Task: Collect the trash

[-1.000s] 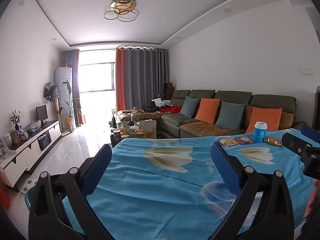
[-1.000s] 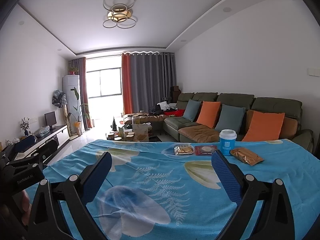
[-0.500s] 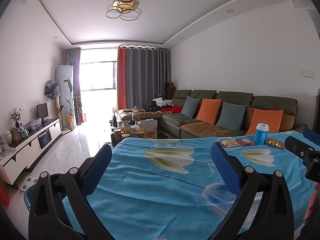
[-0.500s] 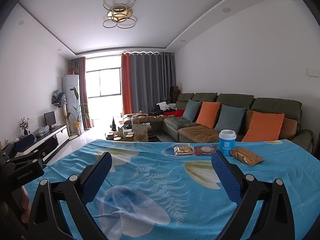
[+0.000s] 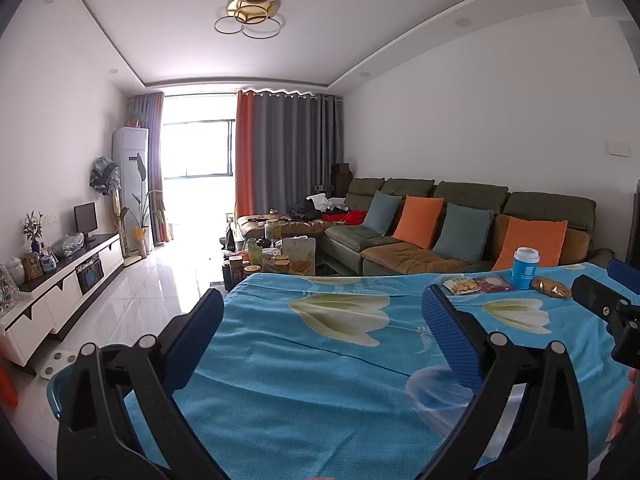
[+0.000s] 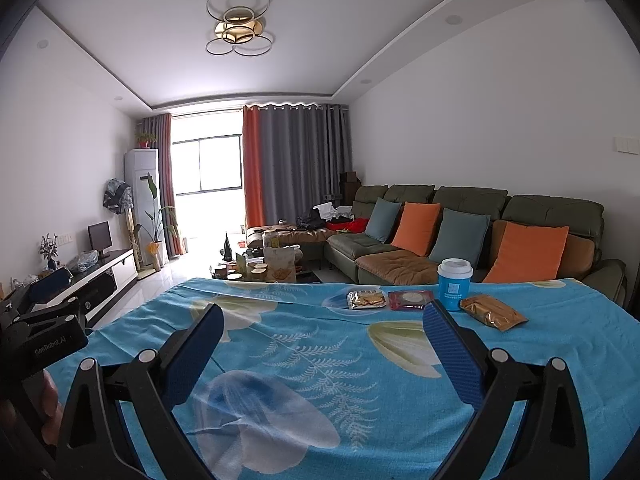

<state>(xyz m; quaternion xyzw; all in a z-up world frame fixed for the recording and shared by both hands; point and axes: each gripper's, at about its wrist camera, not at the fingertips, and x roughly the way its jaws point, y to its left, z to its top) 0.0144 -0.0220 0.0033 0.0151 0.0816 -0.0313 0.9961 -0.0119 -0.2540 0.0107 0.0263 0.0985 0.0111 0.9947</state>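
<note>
On the blue flowered tablecloth (image 6: 320, 360) a row of trash lies at the far edge: a yellow snack packet (image 6: 366, 299), a red packet (image 6: 410, 300), a blue paper cup with a white lid (image 6: 454, 283) and a gold-brown packet (image 6: 494, 312). The same row shows in the left wrist view, with the cup (image 5: 525, 268) at far right. My right gripper (image 6: 320, 316) is open and empty, well short of the row. My left gripper (image 5: 322, 308) is open and empty over the table's left part.
A teal bin rim (image 5: 56, 388) shows below the table's left edge. A sofa (image 6: 480, 232) with orange and grey cushions stands behind the table. A cluttered coffee table (image 6: 264, 270) and a TV cabinet (image 5: 60, 288) stand on the tiled floor.
Both grippers stay open. The left view has drifted slightly, so the trash row sits a little lower and nearer. The right view is almost unchanged.
</note>
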